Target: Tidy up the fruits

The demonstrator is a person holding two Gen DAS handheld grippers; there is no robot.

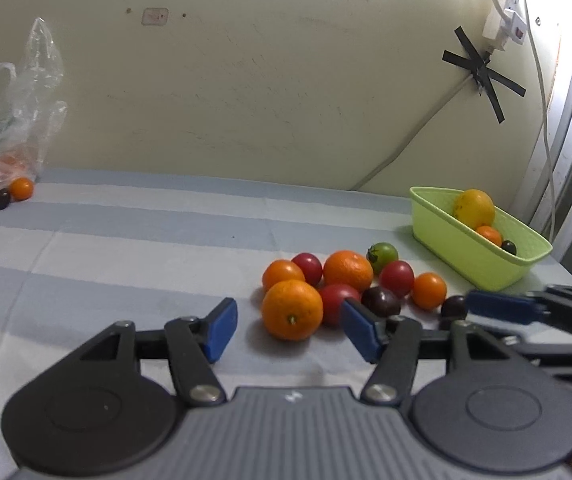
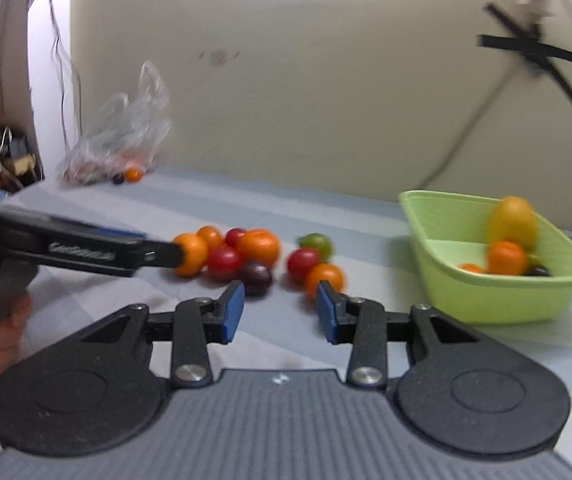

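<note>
A pile of fruit lies on the striped cloth: oranges, red tomatoes, a green tomato (image 1: pixel 382 256) and dark plums. My left gripper (image 1: pixel 287 332) is open, its blue pads on either side of the nearest big orange (image 1: pixel 291 309), just short of it. My right gripper (image 2: pixel 280 312) is open and empty, facing a small orange (image 2: pixel 324 278) and a dark plum (image 2: pixel 256 276). The green basket (image 1: pixel 461 248) at the right holds a yellow fruit (image 1: pixel 474 208), a small orange and a dark plum; it also shows in the right wrist view (image 2: pixel 497 300).
A clear plastic bag (image 1: pixel 14 128) with more fruit lies at the back left, with an orange (image 1: pixel 20 188) and a plum (image 1: pixel 2 199) beside it. The cream wall with taped cable runs behind. The right gripper's fingers (image 1: pixel 501 306) reach in at the right.
</note>
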